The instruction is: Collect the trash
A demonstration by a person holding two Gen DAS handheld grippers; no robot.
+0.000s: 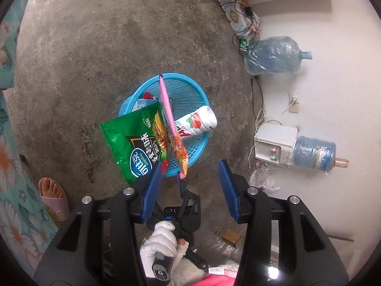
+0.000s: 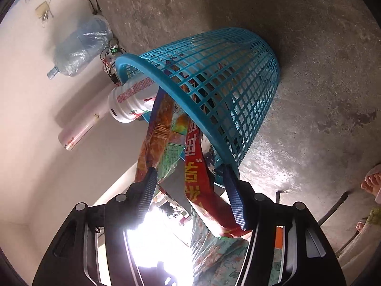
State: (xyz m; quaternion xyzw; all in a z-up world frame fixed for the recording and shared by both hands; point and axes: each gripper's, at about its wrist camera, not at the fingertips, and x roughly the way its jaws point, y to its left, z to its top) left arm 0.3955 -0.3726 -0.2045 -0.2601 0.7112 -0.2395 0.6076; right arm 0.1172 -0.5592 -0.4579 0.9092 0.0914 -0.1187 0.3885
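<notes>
On the concrete floor [image 1: 83, 47], mid-frame in the left wrist view: blue mesh basket [image 1: 188, 95]. Green chip bag [image 1: 135, 138] draped over its rim at 8 o'clock; white strawberry-print bottle [image 1: 197, 121] across the rim at 3 o'clock; pink-edged wrapper [image 1: 170, 121] standing edge-on inside. Left gripper [image 1: 190, 178] at 6 o'clock, jaws wide, clamping nothing, bag against one fingertip. Right gripper [image 2: 190, 190] half open astride a red wrapper [image 2: 197, 178] at the rim; grip impossible to tell.

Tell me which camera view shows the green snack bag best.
The left wrist view: the green snack bag faces the camera with its print readable, leaning on the blue basket rim. The right wrist view shows at most a crumpled greenish sliver among other wrappers, not clearly identifiable.
</notes>
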